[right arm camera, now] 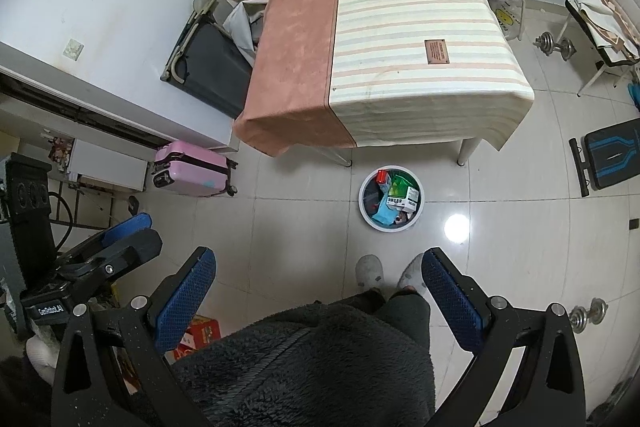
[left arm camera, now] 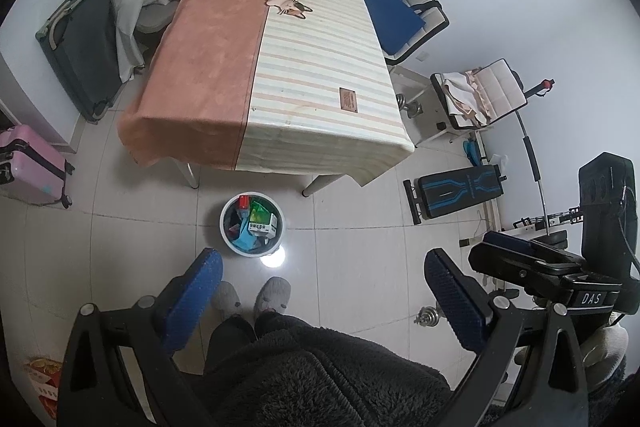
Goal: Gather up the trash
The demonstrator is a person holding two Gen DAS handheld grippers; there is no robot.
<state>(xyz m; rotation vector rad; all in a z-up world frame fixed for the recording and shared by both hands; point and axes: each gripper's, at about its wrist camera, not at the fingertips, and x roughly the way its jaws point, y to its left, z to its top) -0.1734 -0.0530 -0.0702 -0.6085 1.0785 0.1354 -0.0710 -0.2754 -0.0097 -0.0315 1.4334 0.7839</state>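
1. One table (left arm camera: 320, 75), under a cloth half pink and half striped, runs its long axis away from the person; clutter is bunched at its far end.
2. One pink suitcase (right arm camera: 192, 169) lies on the tile floor (right arm camera: 280, 227), left of the table.
3. One round white bin (left arm camera: 252, 223) stands upright on the floor just off the table's near edge, mouth upward, with several pieces of trash (left arm camera: 256, 221) inside.
4. Two grey slippers (left arm camera: 248, 297) point toward the bin.
5. Two grippers: the left gripper (left arm camera: 322, 291) and the right gripper (right arm camera: 318, 287) both have fingers spread wide, holding nothing.
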